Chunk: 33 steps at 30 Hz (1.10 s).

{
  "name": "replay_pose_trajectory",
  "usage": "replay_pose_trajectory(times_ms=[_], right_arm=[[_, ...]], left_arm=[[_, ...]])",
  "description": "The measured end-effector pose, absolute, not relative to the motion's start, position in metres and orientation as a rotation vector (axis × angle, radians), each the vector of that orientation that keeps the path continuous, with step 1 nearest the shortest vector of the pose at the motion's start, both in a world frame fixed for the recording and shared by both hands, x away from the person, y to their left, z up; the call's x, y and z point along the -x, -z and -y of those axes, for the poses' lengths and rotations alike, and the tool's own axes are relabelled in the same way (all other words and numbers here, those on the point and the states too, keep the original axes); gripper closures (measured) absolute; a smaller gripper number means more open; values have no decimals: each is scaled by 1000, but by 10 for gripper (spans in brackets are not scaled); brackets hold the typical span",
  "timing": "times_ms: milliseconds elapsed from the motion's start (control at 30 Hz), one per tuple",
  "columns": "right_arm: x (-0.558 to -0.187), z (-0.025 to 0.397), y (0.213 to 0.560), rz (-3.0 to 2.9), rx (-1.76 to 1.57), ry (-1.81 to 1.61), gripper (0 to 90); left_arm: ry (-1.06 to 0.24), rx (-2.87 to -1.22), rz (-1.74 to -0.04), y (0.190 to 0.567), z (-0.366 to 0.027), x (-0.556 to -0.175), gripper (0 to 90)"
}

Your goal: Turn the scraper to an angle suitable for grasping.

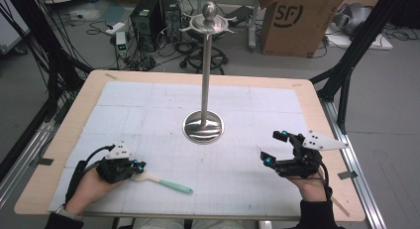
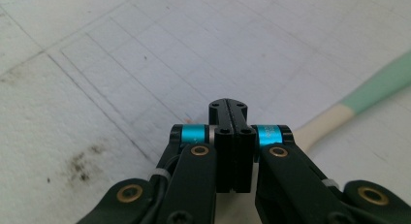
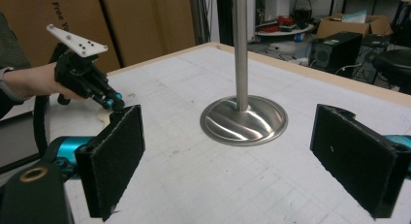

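My left gripper point(image 1: 140, 166), jaws pressed together, touches the cream-and-mint spatula point(image 1: 166, 182) lying near the polished steel stand point(image 1: 203, 125). My right gripper point(image 1: 275, 147) gapes wide, empty, right of its domed base.

Even, soft overhead light falls on the bench point(image 1: 307, 97). The metal stand point(image 1: 203, 126) is the landmark: its base glints with bright streaks, and only faint shadows lie near it. In the left gripper view the close black jaws look slightly soft. Floor clutter beyond the stand sits dimmer.
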State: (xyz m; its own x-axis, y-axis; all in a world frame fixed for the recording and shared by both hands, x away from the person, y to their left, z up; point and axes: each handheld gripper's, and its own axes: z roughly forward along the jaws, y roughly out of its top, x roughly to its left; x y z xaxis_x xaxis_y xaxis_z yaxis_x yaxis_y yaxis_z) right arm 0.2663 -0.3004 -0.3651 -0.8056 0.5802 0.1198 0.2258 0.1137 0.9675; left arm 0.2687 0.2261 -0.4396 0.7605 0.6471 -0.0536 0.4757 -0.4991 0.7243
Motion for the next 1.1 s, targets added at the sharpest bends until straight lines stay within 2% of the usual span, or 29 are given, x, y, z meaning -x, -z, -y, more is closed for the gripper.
replay_pose_trajectory(times_ms=[667,900,1067,1100], right_arm=[[-266,300,365,-2107,-786,-1746,116],[-265,300,365,-2109,-784,-1746,116],[-266,300,364,-2109,-785,-1743,116],[-266,300,365,-2108,-782,-1741,116]], left_arm=[[-230,-2193,-816,439,-230,-222,899],[-223,-2173,-784,438,-229,-220,898],[-210,-2089,-760,428,-227,-225,893],[-196,-2075,-759,426,-227,-226,852]])
